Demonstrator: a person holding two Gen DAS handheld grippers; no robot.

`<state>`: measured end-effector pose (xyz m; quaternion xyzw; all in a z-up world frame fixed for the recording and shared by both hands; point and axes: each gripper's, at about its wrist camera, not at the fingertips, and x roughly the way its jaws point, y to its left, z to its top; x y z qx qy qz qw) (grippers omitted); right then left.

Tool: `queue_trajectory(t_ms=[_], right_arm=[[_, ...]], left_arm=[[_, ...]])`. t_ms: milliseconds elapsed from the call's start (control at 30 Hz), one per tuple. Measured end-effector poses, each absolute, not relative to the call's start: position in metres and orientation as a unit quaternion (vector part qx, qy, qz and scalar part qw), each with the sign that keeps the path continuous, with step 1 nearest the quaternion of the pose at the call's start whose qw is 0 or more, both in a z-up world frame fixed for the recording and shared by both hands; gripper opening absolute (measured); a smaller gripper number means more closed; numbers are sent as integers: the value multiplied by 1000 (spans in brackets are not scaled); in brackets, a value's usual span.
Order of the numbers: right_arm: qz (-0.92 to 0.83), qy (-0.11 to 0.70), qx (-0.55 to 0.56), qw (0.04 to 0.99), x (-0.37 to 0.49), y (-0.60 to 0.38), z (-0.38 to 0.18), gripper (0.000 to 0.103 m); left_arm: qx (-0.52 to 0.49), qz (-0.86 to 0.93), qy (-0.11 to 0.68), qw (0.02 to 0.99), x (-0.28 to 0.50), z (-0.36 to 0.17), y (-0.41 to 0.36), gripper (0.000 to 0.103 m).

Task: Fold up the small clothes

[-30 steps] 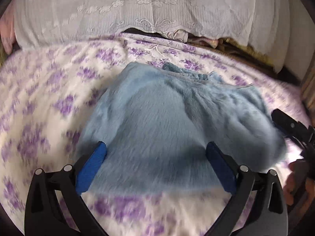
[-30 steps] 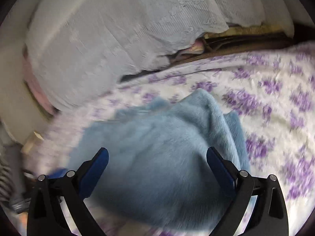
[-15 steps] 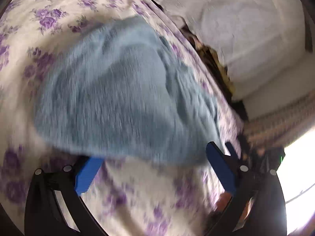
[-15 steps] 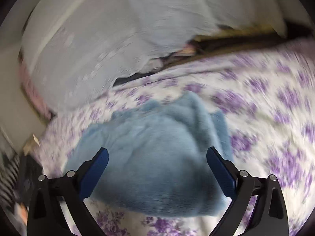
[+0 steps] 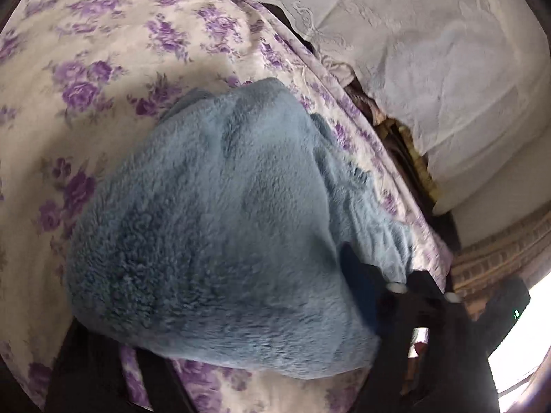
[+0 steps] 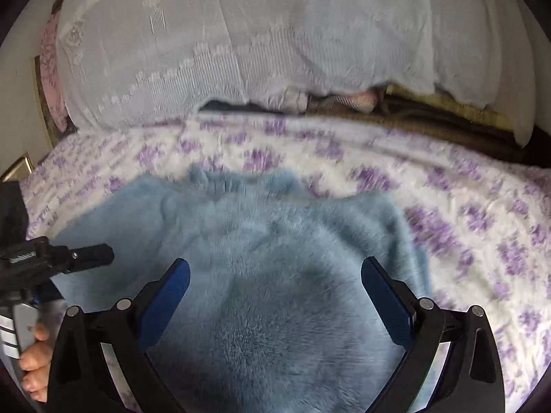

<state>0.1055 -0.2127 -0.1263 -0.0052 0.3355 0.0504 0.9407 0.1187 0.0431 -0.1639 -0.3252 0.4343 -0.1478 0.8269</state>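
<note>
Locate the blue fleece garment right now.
The blue fleece garment lies on the purple-flowered bedspread, filling the lower centre of both wrist views, in front of the white lace-covered pile.

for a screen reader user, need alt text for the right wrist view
A fluffy blue garment lies on a purple-flowered bedspread, under the right gripper, whose blue-padded jaws stand wide apart. A white lace cloth covers a heap behind, and the left gripper enters at the left edge.
</note>
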Motion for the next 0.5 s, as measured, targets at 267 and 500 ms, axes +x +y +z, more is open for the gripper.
queue_trajectory(t_ms=[267,500], right_arm=[[34,347,-39,936,102,-201,-140,100],[41,364,-107,924,101,-174,-151,100]], left_arm=[[-283,-135,430,847,123,-161,36,54],[-307,-131,430,839,137,-166,41,65]])
